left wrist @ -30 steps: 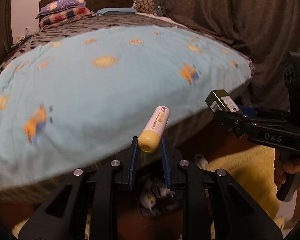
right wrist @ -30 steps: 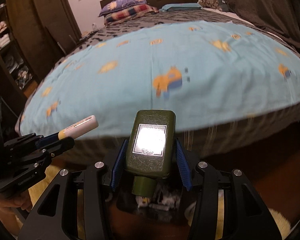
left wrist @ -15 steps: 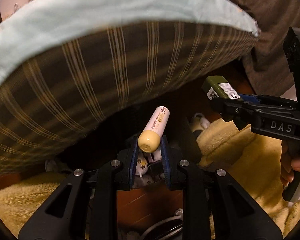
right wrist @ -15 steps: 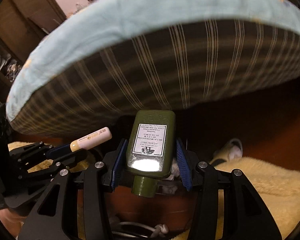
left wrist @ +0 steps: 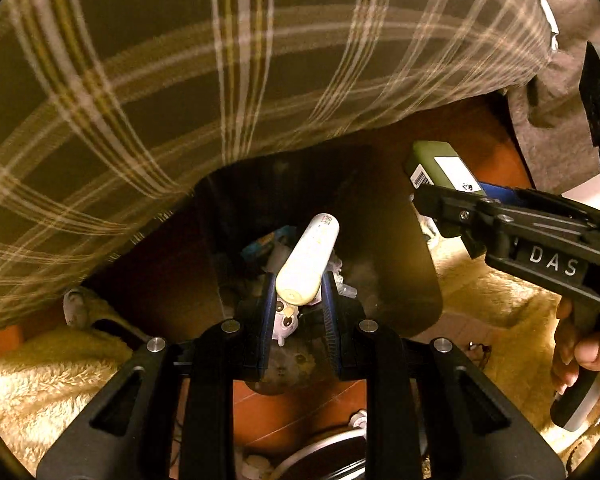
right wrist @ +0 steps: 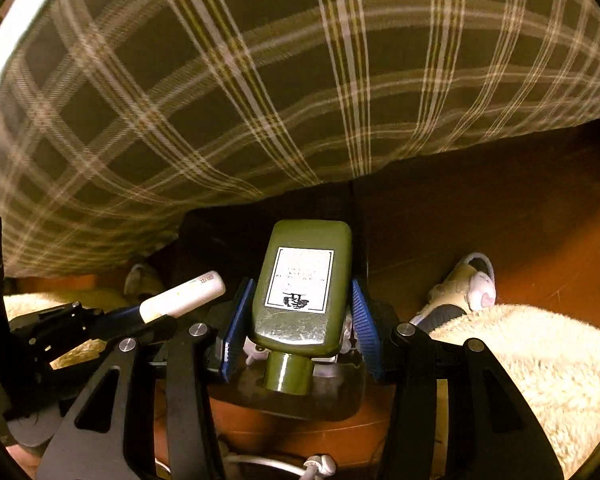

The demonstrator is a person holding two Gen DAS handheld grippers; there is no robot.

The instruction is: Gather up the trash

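The left hand-held gripper (left wrist: 299, 304) is clenched on a cream tube (left wrist: 308, 266), whose long axis runs forward and slightly up out of the jaws. Directly below and just ahead of it sits a dark trash bin (left wrist: 384, 248), open-mouthed and already holding crumpled rubbish. The right hand-held gripper (right wrist: 298, 322) grasps a green bottle (right wrist: 302, 280) cap-end toward the camera, its length pointing forward; it too hangs over the bin (right wrist: 228, 236), reaching in from the right. The left looks nearer the opening's middle, so its tube seems placed to drop first. Both tilt downward. Beyond lie a fluffy yellow rug (right wrist: 548, 368), the floor, and the plaid bed side (left wrist: 180, 80).
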